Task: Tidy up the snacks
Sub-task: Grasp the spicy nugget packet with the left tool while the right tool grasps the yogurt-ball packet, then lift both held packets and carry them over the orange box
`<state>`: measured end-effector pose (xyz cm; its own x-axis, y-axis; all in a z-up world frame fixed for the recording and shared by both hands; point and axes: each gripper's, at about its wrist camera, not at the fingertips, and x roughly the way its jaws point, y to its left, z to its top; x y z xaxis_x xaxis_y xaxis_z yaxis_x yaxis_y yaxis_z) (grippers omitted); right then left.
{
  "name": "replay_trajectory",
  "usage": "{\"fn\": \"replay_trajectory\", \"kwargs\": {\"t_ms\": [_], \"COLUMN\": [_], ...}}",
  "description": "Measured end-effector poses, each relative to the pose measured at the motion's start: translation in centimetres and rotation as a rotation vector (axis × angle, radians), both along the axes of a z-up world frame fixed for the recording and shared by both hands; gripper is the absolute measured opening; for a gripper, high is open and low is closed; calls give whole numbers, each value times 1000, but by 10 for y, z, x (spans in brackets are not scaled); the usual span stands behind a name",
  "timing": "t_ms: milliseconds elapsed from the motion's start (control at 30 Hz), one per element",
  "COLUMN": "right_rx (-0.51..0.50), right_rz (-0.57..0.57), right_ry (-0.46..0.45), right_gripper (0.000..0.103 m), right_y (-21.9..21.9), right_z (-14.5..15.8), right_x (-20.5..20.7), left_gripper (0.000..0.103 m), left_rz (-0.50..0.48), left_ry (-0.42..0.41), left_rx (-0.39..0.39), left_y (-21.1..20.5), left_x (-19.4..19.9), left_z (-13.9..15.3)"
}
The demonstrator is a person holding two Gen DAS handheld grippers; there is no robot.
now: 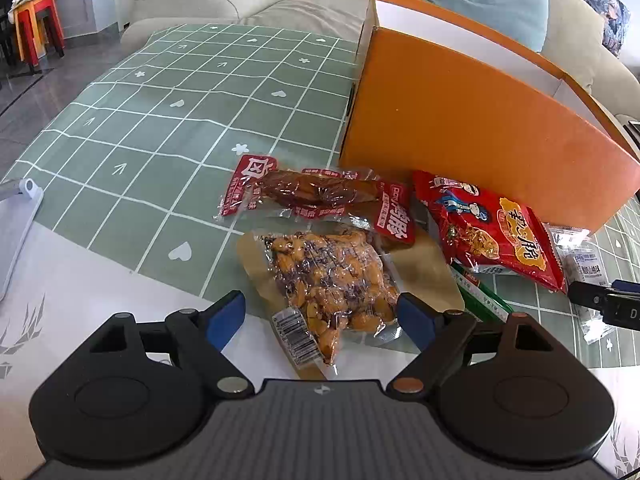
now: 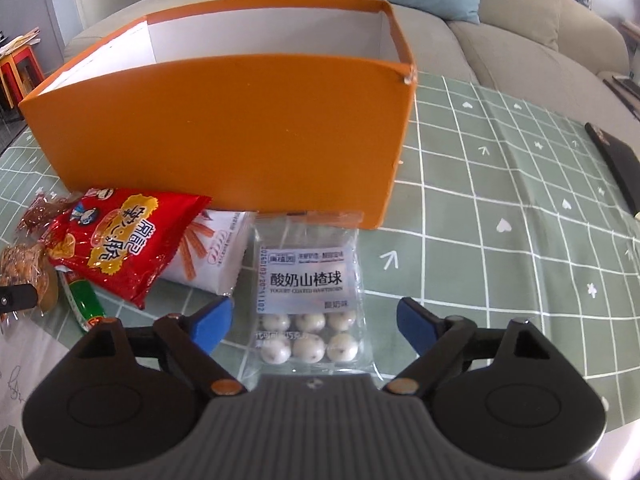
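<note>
Both grippers stand spread wide and empty in front of the orange box (image 2: 224, 128), each poised to pick. The left gripper (image 1: 322, 314) straddles the bean packet (image 1: 332, 280); the right gripper (image 2: 314, 320) straddles the yogurt hawthorn ball packet (image 2: 308, 292). Next, I judge: lower, close, lift into the box.

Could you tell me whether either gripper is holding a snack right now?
Neither holds anything: the left gripper stands open around the bean packet, the right gripper open around the hawthorn-ball packet.

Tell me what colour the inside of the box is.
White inside the orange box; the right wrist view shows the inner walls best.
</note>
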<state>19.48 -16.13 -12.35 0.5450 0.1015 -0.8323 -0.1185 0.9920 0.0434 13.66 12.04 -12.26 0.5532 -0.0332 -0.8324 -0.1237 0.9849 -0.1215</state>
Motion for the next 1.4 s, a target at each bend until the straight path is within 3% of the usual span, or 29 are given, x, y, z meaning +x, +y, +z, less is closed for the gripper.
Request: {"fn": "replay_trajectory", "kwargs": {"t_ms": [133,267,433,500,667,700,1000,1033,1067,1200,1400], "right_rx": [10,-13,-10,-9,-13,-13,-8,-3,1,14,41], "right_rz": [21,44,52,60,83,85,103,103,103,91,120], "right_ry": [17,-3,3,8,11,13,30,34,38,73,116], "right_gripper": [74,60,59,59,59,59,58,58,58,58,58], "right_y": [4,8,7,7,10,11,13,13,14,13,19], "right_z": [-5,-4,-3,-2,-2,-1,2,3,3,3,7], "right_x": [0,-4,-9,-12,-21,-22,-31,-33,-35,-45,-67], "left_gripper": [98,87,73,61,53,43,39,39,30,30,30], "left_rz": [-9,-30,-28,-35,-42,-43,-82,-95,-115,-187,-290], "left_ry": [-9,-24,-35,-37,-53,-60,-66,-62,-53,-21,39], "left_rx": [-1,-17,-41,-70,-60,-65,-60,-48,-32,-40,-130], "left_y": [-2,-3,-2,0,-4,-4,-9,-11,-13,-17,-22], "left_x": [1,0,-2,-4,-14,-16,-27,-28,-29,-39,-59], "left_z": [-1,0,2,3,10,12,29,32,35,44,46]}}
